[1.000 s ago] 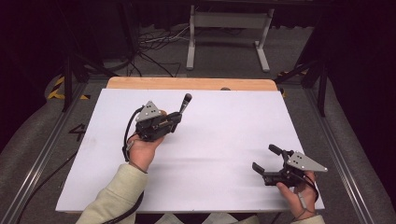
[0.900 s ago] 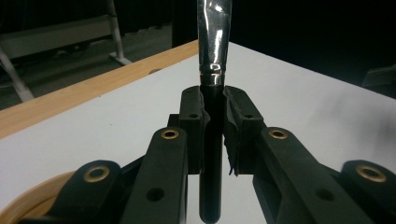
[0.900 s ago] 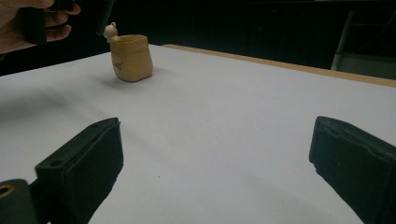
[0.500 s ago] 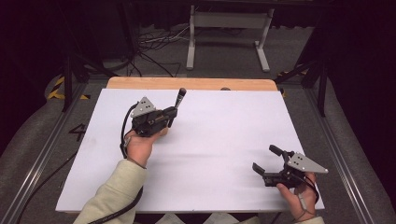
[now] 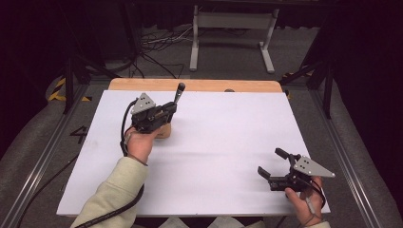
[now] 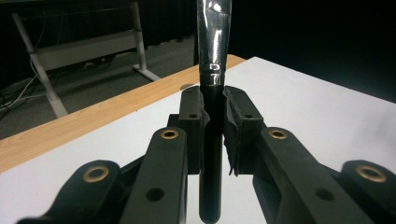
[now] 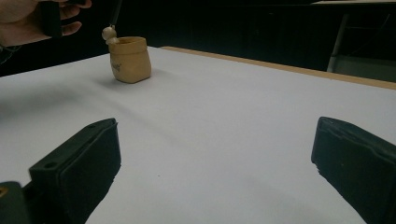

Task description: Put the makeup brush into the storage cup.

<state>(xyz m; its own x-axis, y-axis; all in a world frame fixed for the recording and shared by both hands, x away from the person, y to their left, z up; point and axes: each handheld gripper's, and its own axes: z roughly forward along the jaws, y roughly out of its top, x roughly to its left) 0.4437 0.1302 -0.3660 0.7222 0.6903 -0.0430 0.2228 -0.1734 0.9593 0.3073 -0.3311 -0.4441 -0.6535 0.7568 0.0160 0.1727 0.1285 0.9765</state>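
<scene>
White tabletop before a dark room: the left gripper, clamped on a dark-handled brush, has drifted toward the far edge and now hangs over a small tan pot, probably ready to lower the brush in. Nearer, the right gripper rests with jaws apart, holding nothing.

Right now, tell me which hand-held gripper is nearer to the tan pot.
Left. The left hand-held gripper hovers right above the tan pot, clamping a brush; the right hand-held gripper sits open far across the table.
</scene>
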